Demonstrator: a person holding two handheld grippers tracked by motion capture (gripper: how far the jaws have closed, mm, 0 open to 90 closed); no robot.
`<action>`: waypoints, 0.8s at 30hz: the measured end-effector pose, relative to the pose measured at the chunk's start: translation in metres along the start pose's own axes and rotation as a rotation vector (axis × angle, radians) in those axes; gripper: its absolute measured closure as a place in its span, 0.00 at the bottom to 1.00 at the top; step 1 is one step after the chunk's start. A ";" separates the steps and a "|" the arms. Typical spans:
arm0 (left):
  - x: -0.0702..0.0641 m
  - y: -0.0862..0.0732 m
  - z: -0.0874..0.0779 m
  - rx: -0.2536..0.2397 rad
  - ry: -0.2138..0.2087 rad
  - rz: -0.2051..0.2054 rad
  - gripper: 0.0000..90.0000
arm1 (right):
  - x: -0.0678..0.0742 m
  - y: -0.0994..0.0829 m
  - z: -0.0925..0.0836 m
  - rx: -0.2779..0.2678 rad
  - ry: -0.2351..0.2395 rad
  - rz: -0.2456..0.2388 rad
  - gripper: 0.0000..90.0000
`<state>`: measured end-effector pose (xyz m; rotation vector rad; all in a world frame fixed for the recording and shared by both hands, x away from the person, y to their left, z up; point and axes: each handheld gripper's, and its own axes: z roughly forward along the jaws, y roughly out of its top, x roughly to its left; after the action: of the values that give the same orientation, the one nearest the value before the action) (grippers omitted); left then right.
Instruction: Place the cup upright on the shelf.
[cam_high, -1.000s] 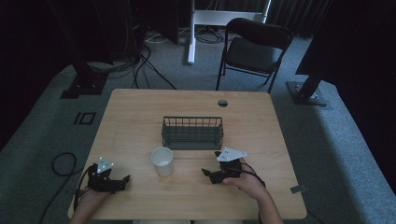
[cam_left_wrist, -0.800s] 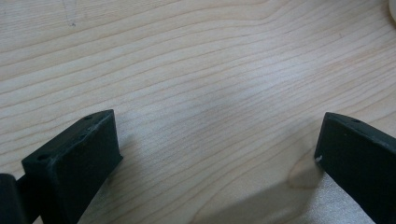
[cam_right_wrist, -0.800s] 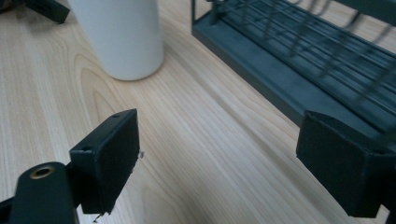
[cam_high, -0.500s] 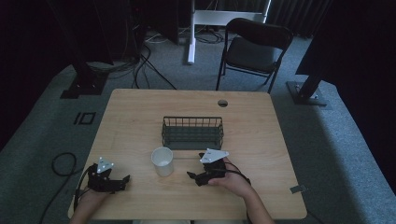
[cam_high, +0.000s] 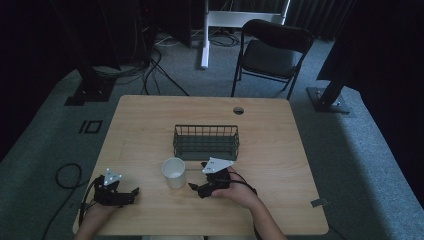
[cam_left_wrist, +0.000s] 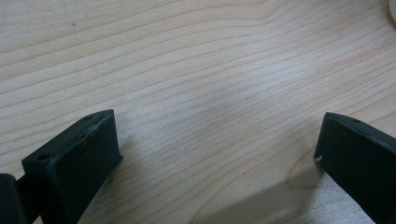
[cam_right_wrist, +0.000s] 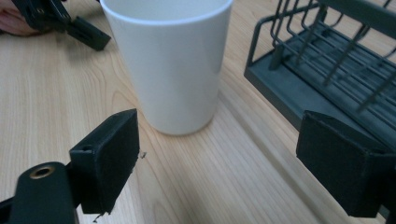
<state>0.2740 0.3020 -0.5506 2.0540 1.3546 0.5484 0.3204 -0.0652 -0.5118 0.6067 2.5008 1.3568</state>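
The white plastic cup (cam_high: 174, 172) stands upright near the table's front, just left of the dark wire basket (cam_high: 206, 142). The right gripper (cam_high: 196, 189) faces it with jaws spread wide and empty, apparently lined up to grasp. The left gripper (cam_high: 131, 192) rests wide open and empty on the wooden table (cam_high: 280, 150), far left.

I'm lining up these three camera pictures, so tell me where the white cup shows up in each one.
High view: white cup stands on the table, front-left of the wire basket.
Left gripper view: a pale sliver at the top right edge, possibly the cup; cannot tell.
Right gripper view: cup top centre, just ahead of the open claw.
Shared landmark: wire basket.
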 end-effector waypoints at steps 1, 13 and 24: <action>0.000 0.000 0.000 0.000 0.000 0.000 0.00 | 0.001 0.001 0.001 -0.001 0.007 -0.006 0.15; 0.000 0.000 0.000 0.000 0.000 0.000 0.00 | 0.010 0.011 0.017 -0.026 0.045 -0.007 0.15; 0.000 0.000 0.000 0.000 0.000 0.000 0.00 | 0.014 0.020 0.028 -0.046 0.059 -0.013 0.15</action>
<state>0.2740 0.3020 -0.5507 2.0534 1.3545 0.5485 0.3237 -0.0278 -0.5104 0.5481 2.5064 1.4441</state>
